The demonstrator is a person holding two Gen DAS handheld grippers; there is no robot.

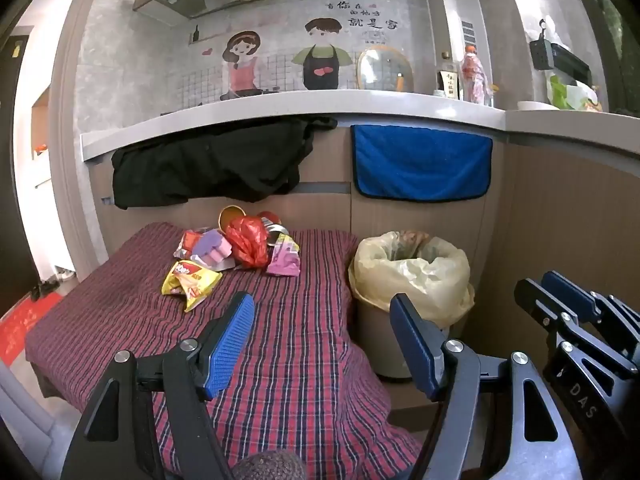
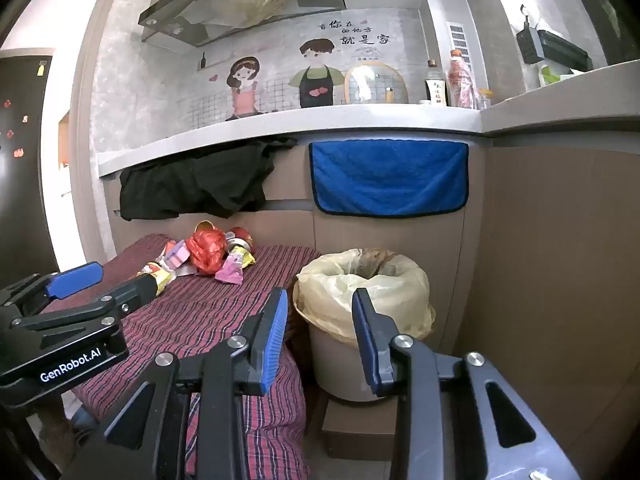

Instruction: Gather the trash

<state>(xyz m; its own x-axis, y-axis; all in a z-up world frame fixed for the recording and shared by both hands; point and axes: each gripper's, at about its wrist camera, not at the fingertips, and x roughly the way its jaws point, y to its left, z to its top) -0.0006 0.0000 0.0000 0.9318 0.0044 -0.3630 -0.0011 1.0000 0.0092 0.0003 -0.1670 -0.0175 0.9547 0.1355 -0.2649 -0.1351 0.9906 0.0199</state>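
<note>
Trash (image 1: 236,252) sits heaped at the far end of your bench (image 1: 280,360), none of it lifted, so collecting looks barely begun; what the bin (image 1: 412,280) at the right already holds is unclear. Your left tongs (image 1: 322,344) hover spread and empty, tipped slightly down. Your right tongs (image 2: 320,338) point at the bin, parted, pinching nothing.
</note>
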